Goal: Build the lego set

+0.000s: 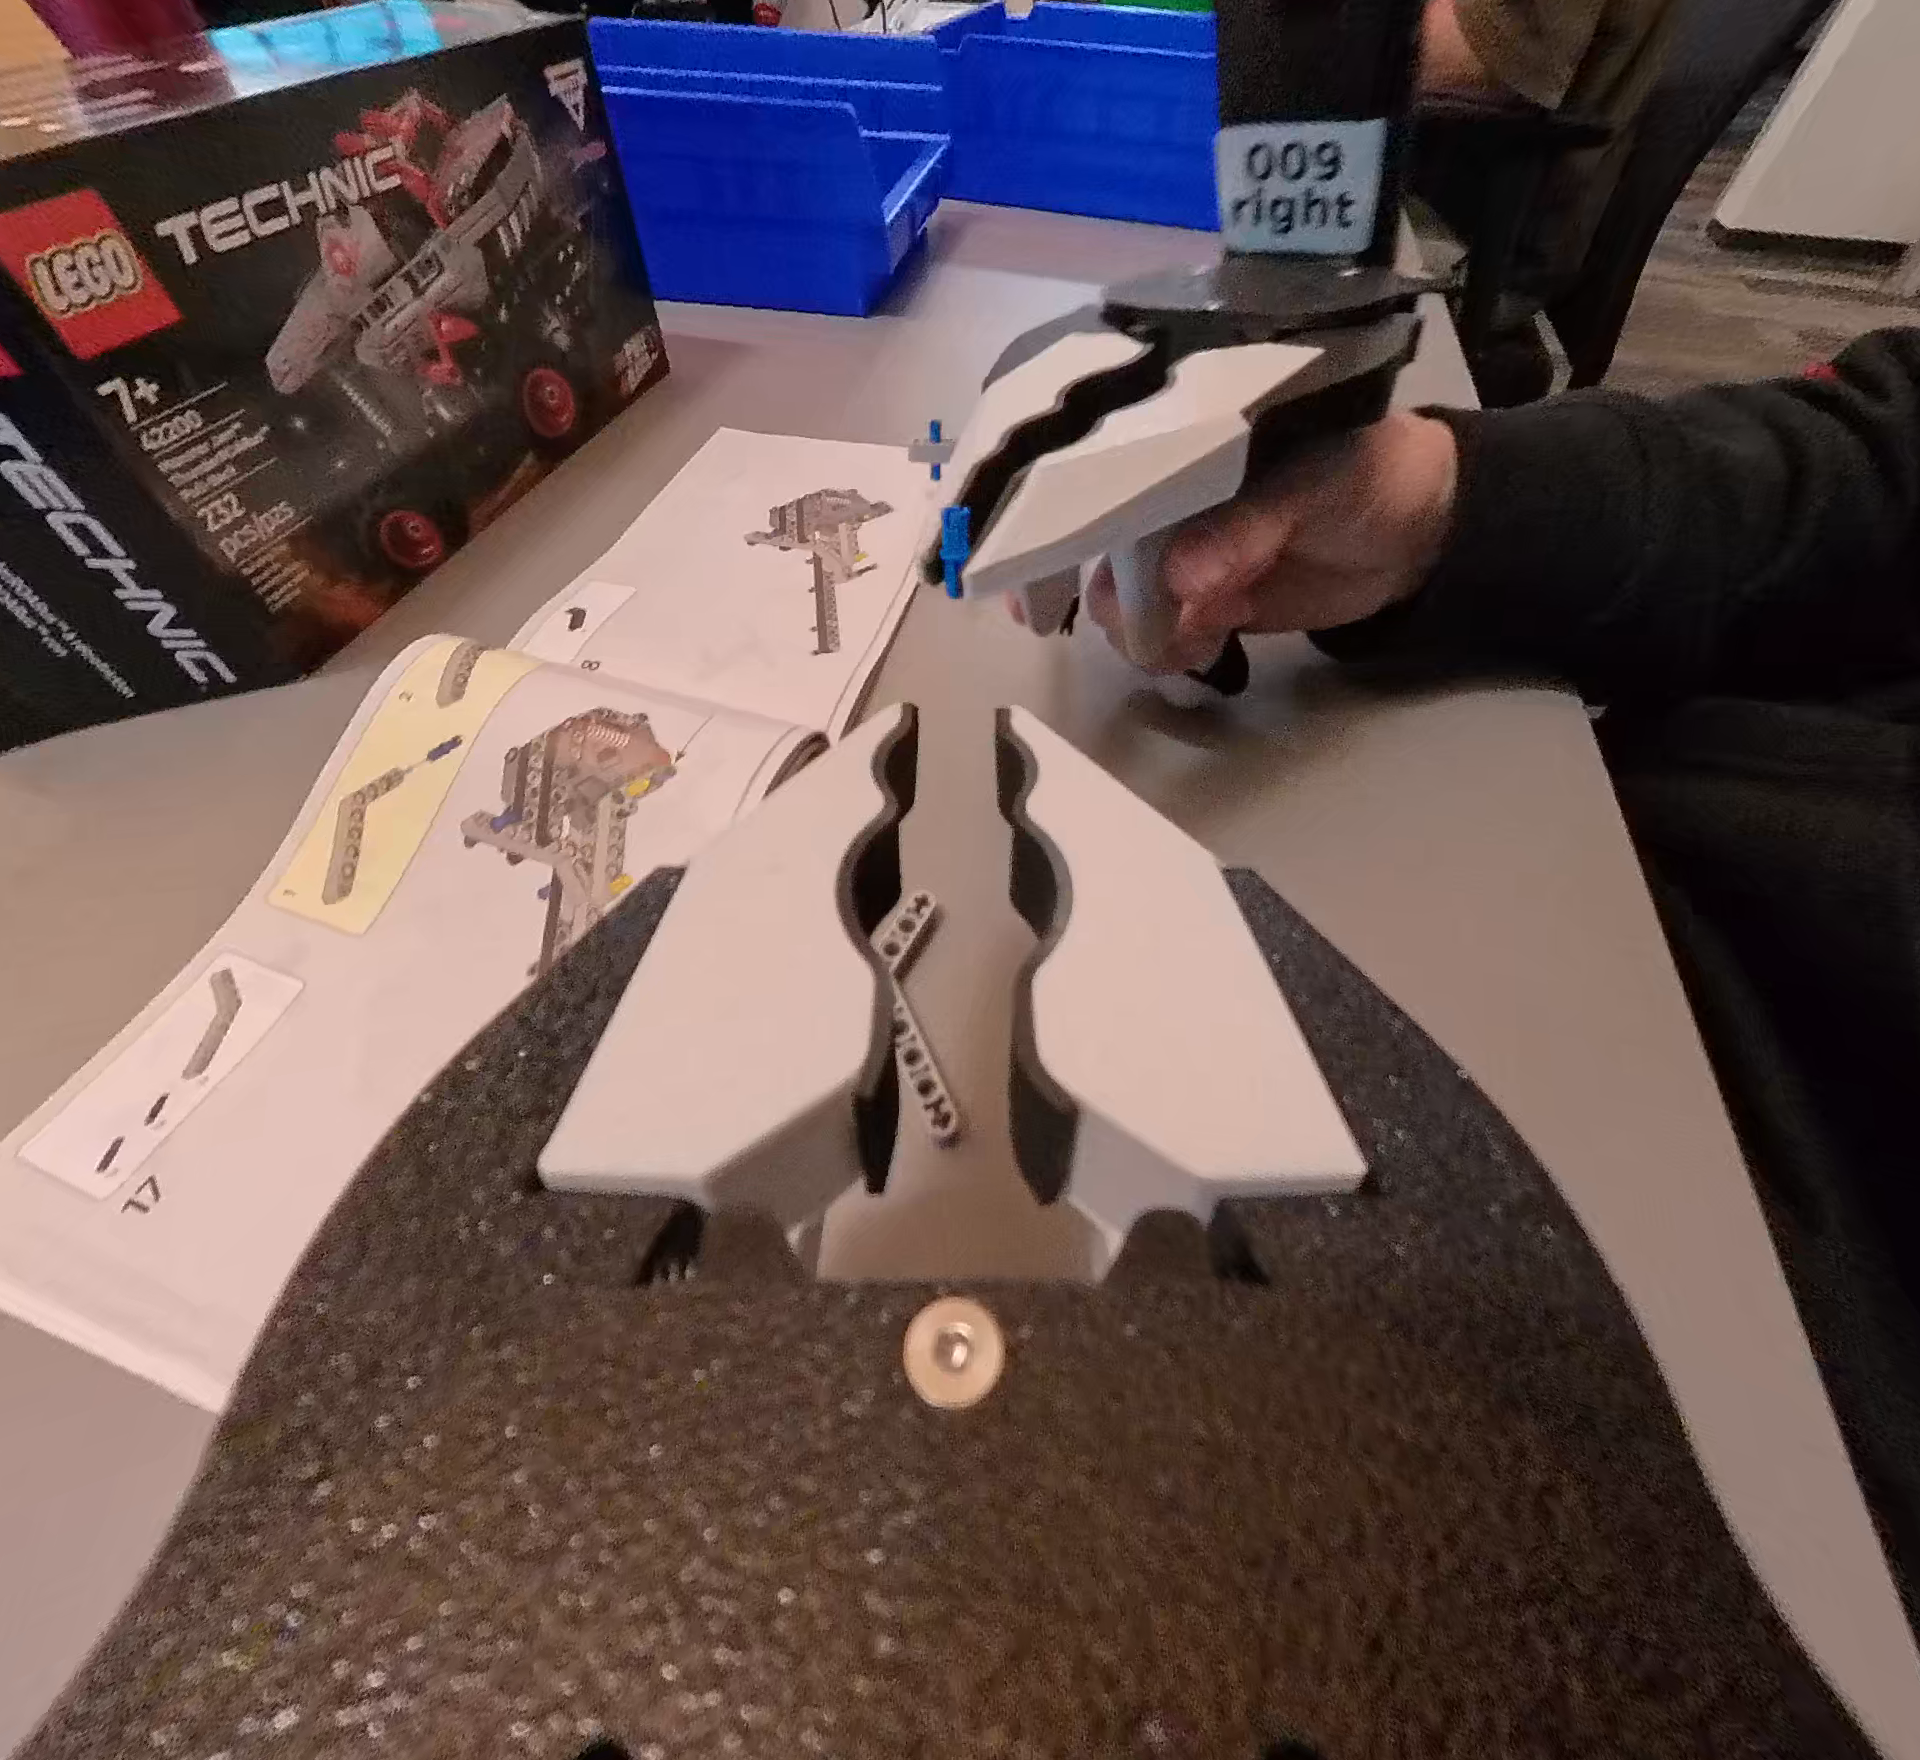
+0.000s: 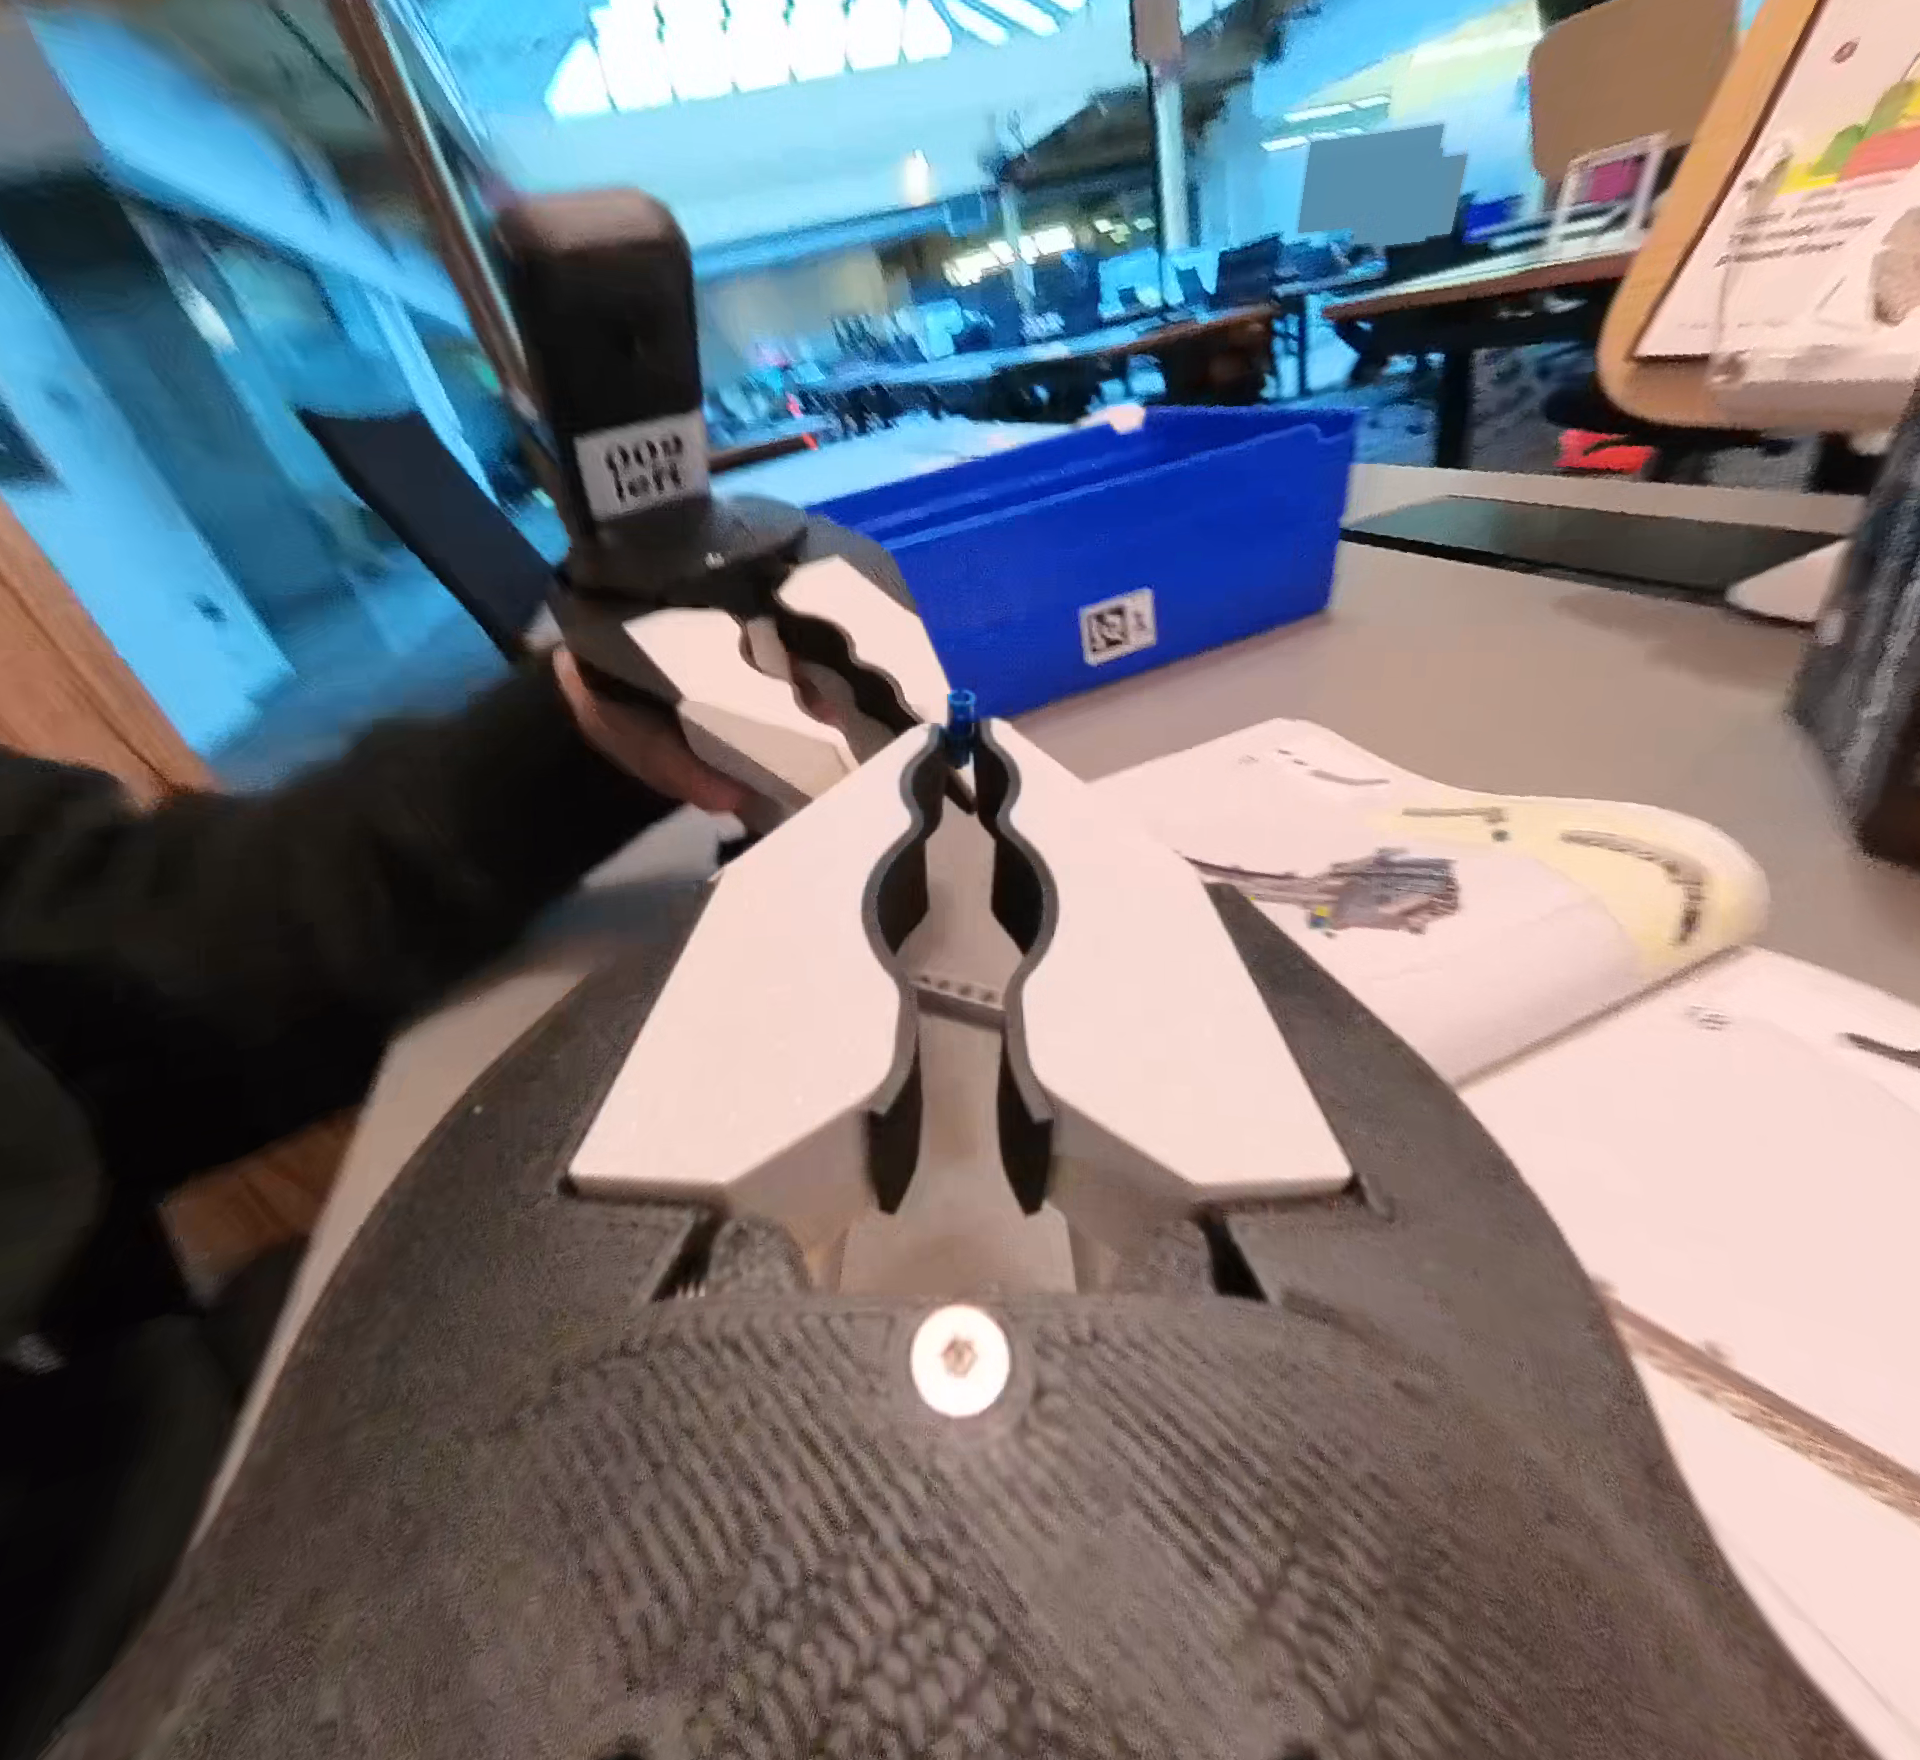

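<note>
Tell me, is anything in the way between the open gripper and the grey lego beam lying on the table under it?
Nothing visible is. The left gripper is open, and the grey beam shows on bare table in the gap between its fingers. The instruction booklet lies off to the side, and the right gripper, pinching a blue pin, is farther away.

We see printed lettering on the black set box point(image 1: 312, 380), page numbers in the booklet point(image 1: 436, 879) beside it, and label stickers on both claws' camera posts.
</note>
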Demonstrator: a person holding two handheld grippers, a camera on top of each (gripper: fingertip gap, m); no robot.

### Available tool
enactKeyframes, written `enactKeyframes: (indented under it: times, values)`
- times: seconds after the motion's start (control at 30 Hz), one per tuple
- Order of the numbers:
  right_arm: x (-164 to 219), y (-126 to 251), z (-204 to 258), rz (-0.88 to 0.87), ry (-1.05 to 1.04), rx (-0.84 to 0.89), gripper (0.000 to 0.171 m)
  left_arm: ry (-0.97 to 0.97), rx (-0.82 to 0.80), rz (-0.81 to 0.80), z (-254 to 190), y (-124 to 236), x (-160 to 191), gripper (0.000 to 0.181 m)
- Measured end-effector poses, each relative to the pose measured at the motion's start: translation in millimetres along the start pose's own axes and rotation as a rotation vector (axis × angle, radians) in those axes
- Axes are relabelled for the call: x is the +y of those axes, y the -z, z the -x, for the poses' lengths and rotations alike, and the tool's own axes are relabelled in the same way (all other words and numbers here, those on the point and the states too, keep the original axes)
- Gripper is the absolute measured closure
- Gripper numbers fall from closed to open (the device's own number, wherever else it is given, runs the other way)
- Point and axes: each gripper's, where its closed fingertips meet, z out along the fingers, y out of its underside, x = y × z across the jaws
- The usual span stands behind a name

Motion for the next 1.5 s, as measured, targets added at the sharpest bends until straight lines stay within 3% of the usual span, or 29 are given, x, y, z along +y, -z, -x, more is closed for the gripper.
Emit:
enactKeyframes:
  times: [0.23,0.47,0.7,0.93,1.07,1.3,1.5]
  values:
    - [-9,0,11,-0.079,-0.077,-0.086,0.168,-0.004,0.025,-0.083,-11,-4,-18,0.168]
    - [-10,-2,10,-0.098,-0.148,-0.086,0.168,-0.084,-0.067,-0.116,-4,-1,-28,0.181]
    - [-12,0,5,-0.123,-0.166,-0.067,0.169,-0.130,-0.126,-0.131,-1,-2,-32,0.181]
    - [-34,7,3,-0.312,-0.534,-0.177,0.168,-0.452,-0.336,-0.180,-1,1,-50,0.166]
    - [-42,8,7,-0.360,-0.651,-0.233,0.168,-0.580,-0.424,-0.212,-5,4,-63,0.168]
    - [-42,3,15,-0.335,-0.647,-0.240,0.168,-0.638,-0.472,-0.206,-6,8,-68,0.179]
    - [-38,4,15,-0.245,-0.521,-0.197,0.167,-0.642,-0.452,-0.203,-6,7,-65,0.181]
